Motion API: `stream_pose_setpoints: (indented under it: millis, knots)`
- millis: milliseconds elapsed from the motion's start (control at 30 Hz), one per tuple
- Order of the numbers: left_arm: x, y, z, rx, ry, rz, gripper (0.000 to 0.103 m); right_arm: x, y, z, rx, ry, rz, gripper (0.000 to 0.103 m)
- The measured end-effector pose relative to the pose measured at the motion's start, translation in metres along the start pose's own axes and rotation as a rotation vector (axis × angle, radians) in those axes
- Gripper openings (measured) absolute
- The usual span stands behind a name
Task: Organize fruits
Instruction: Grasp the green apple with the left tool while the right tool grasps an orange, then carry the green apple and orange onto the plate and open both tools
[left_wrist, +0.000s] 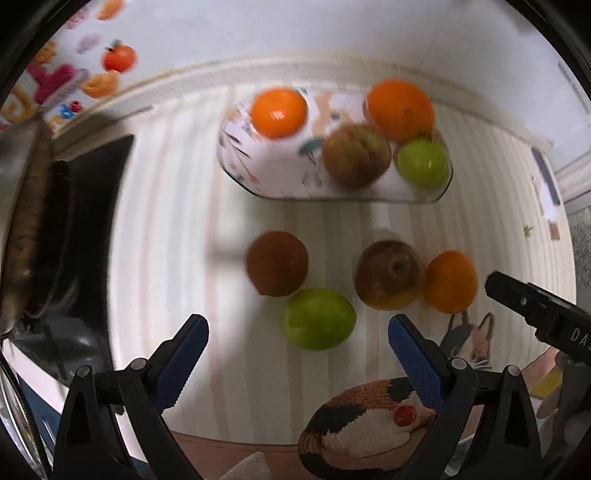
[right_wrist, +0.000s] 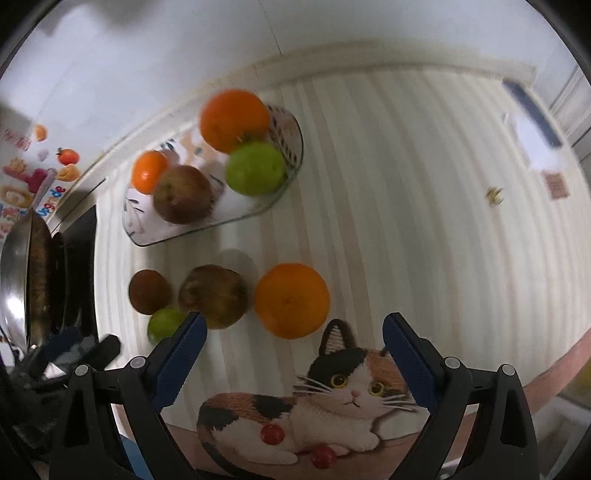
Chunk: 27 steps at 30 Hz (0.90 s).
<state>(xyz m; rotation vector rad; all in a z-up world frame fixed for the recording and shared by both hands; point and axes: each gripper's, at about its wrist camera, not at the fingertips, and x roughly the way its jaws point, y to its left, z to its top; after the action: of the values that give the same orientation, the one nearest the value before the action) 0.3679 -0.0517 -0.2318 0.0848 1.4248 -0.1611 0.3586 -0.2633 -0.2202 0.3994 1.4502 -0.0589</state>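
Note:
A clear patterned tray (left_wrist: 240, 162) (right_wrist: 136, 221) holds two oranges (left_wrist: 279, 112) (left_wrist: 400, 109), a reddish apple (left_wrist: 356, 155) and a green apple (left_wrist: 424, 162). On the striped cloth in front lie a brown fruit (left_wrist: 277, 264) (right_wrist: 149, 291), a green apple (left_wrist: 319, 319) (right_wrist: 164, 325), a reddish apple (left_wrist: 388, 273) (right_wrist: 214, 295) and an orange (left_wrist: 450, 280) (right_wrist: 291, 300). My left gripper (left_wrist: 297, 345) is open and empty, just short of the loose green apple. My right gripper (right_wrist: 291, 341) is open and empty, just short of the loose orange.
A metal pan (right_wrist: 22, 280) sits on a dark stove (left_wrist: 88, 206) at the left. The cloth has a cat picture (right_wrist: 343, 391) at its near edge. The wall behind carries fruit stickers (left_wrist: 118, 59). The right gripper's body (left_wrist: 535, 310) shows in the left wrist view.

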Motion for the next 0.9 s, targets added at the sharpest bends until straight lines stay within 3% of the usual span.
stream_pose_setpoints:
  millis: [267, 367, 433, 500, 567, 667, 900]
  knots:
    - [0.051, -0.014, 0.002, 0.048, 0.081, 0.042, 0.097, 0.063, -0.007, 0.011, 0.068, 0.131, 0.069, 0.098]
    - [0.058, -0.013, 0.003, 0.034, 0.076, 0.028, 0.075, 0.074, -0.008, 0.014, 0.086, 0.146, 0.090, 0.096]
    - [0.056, -0.013, 0.004, 0.019, 0.047, 0.012, 0.068, 0.079, -0.011, 0.014, 0.104, 0.140, 0.115, 0.092]
    - [0.050, -0.019, 0.005, 0.041, 0.013, 0.024, 0.046, 0.078, -0.011, 0.015, 0.098, 0.132, 0.111, 0.074]
    - [0.048, -0.023, 0.005, 0.056, 0.018, 0.038, 0.044, 0.078, -0.012, 0.015, 0.083, 0.120, 0.106, 0.068]
    - [0.042, -0.025, 0.001, 0.068, 0.013, 0.034, 0.043, 0.078, -0.010, 0.013, 0.062, 0.124, 0.102, 0.068]
    - [0.034, -0.008, -0.019, 0.062, 0.029, -0.044, 0.045, 0.073, -0.002, -0.018, -0.024, 0.185, 0.094, 0.068]
